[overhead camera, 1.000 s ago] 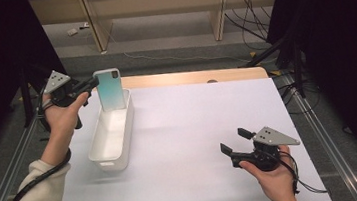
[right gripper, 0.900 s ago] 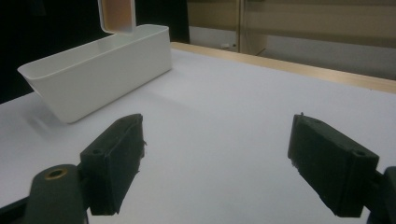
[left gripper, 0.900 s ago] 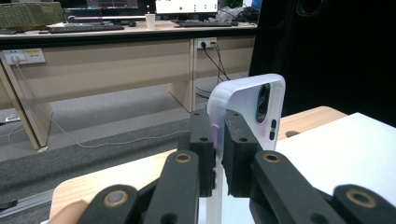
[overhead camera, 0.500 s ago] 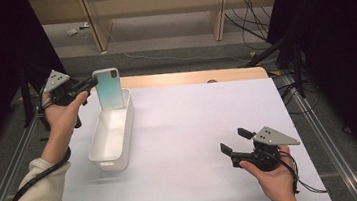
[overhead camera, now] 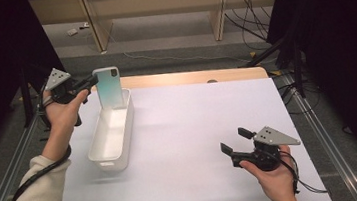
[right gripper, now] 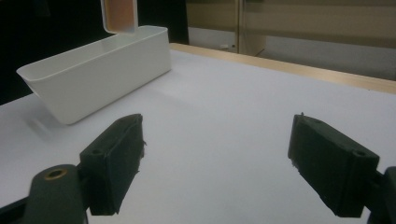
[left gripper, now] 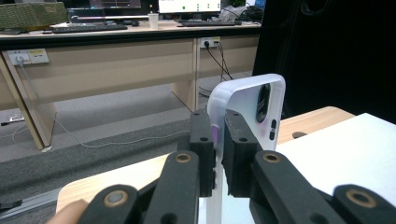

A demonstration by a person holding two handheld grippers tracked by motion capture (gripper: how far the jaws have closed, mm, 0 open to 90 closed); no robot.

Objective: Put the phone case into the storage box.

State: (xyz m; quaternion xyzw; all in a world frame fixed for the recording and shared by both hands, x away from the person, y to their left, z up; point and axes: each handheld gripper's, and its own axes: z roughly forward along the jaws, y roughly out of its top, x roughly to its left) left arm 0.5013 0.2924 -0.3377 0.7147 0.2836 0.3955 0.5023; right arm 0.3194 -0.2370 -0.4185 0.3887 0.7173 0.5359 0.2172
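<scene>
Up at the far left, the left tool [overhead camera: 89, 82] pinches a phone case [overhead camera: 110, 87] by its edge, upright above the far end of the white bin [overhead camera: 111, 132], while the right tool [overhead camera: 235, 142] hovers wide and empty, well apart, over the bench [overhead camera: 194, 129].

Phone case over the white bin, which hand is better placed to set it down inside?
Left: its tool already clamps the phone case above the bin; the right tool waits open, far off.
</scene>
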